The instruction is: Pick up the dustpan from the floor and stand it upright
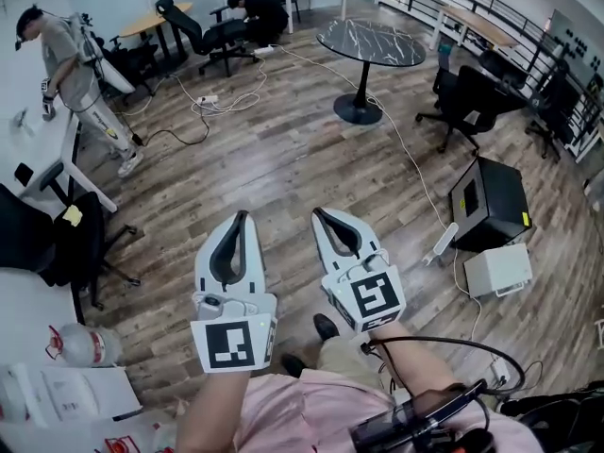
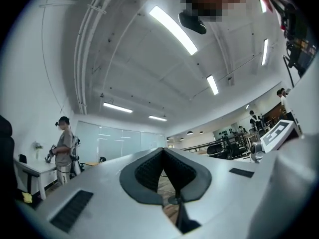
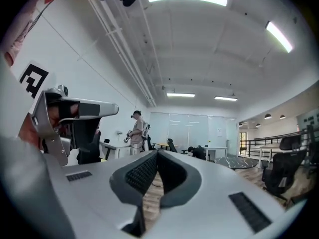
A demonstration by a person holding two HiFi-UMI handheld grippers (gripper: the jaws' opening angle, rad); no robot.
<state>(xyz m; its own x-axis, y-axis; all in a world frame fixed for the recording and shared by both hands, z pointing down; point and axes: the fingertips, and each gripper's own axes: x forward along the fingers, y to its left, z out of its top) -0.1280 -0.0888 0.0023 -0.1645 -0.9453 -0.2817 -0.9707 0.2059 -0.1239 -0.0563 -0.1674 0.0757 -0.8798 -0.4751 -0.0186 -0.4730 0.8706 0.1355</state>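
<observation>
Wooden floor [image 1: 283, 159] | round table [image 1: 370, 43] ahead, cable [image 1: 408, 154] beside | left tool [image 1: 243, 216], right tool [image 1: 318, 213] pressed together

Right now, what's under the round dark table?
Under the round table only its black base on the wood floor shows, with a white cable passing beside it. The table hides some floor behind it.

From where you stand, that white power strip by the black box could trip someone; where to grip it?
Pinch the white power strip across its narrow width, mid-length, from above: it is long, slim and lies on the floor, with the black box close on one side. The left gripper and right gripper are both shut and empty; open one first.
</observation>
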